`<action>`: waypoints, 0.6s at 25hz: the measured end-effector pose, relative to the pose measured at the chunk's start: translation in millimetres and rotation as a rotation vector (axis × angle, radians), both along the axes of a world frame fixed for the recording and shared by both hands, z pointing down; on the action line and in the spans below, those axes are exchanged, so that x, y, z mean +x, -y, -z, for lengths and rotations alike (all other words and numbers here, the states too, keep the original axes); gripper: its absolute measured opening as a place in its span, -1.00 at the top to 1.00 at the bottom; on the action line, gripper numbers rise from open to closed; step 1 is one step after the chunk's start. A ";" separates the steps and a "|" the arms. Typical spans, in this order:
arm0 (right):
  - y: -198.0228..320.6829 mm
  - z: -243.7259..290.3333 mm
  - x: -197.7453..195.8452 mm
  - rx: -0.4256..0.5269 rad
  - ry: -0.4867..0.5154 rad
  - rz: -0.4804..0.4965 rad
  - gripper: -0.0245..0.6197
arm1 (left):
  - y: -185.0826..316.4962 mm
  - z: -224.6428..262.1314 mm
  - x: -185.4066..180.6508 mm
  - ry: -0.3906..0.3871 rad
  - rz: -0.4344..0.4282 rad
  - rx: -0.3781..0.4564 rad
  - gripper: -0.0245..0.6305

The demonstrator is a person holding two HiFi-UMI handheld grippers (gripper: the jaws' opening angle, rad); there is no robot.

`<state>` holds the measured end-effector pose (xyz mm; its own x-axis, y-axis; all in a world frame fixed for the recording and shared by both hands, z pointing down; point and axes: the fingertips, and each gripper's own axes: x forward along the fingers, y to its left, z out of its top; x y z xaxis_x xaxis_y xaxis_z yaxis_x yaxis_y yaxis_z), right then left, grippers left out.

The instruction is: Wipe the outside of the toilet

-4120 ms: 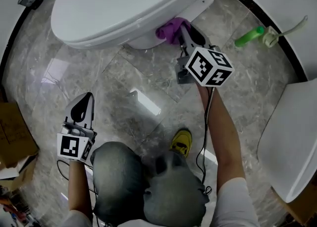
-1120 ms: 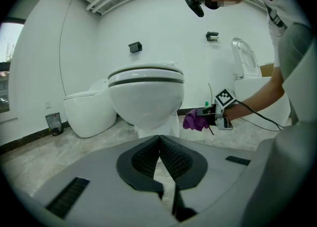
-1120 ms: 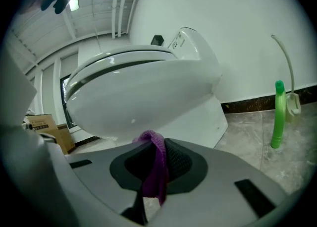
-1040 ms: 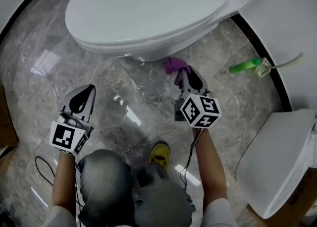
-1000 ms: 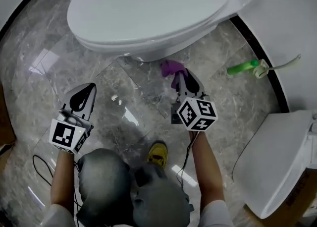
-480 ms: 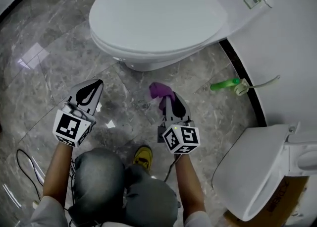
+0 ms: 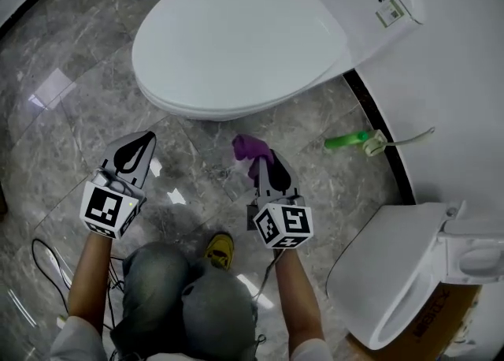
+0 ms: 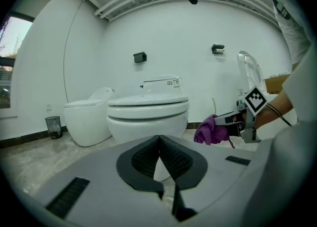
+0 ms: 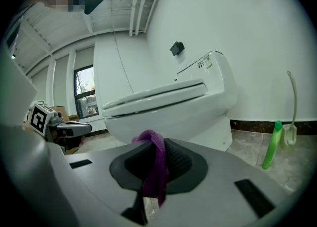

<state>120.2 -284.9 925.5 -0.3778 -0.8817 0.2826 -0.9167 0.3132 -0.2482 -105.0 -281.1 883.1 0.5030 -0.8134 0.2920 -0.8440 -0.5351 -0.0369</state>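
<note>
A white toilet (image 7: 236, 36) with its lid down stands ahead on the marble floor, also in the left gripper view (image 8: 148, 117) and the right gripper view (image 9: 168, 107). My right gripper (image 7: 261, 164) hangs over the floor just short of the bowl's base, shut on a purple cloth (image 7: 249, 147) that bunches out past its tips and drapes between the pads (image 9: 153, 169). My left gripper (image 7: 134, 153) is to the left, apart from the toilet, jaws shut with nothing between them (image 8: 159, 144).
A green bottle (image 7: 346, 142) and a toilet brush lie by the black wall edge at right. A second toilet (image 7: 402, 273) stands at lower right, another (image 8: 86, 122) at far left with a small bin (image 8: 53, 126). My knees and a yellow shoe (image 7: 219, 247) are below.
My right gripper has drawn back with the purple cloth from the toilet's base, toward me and left. The left gripper stays shut beside my knee. The view has shifted up over the toilet.
</note>
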 end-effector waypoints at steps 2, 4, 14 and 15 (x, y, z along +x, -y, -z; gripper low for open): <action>5.1 15.1 0.1 -0.005 -0.008 0.005 0.74 | 5.4 13.9 0.5 0.006 0.000 -0.013 0.89; 9.6 30.9 0.2 -0.017 -0.009 0.009 0.75 | 9.4 26.1 -0.9 0.019 0.017 -0.059 0.89; 20.3 145.0 0.2 -0.049 -0.022 0.026 0.75 | 26.8 136.7 7.6 -0.007 0.040 -0.085 0.89; 21.1 158.3 0.1 -0.047 -0.025 0.031 0.75 | 27.6 148.3 8.8 -0.007 0.042 -0.090 0.89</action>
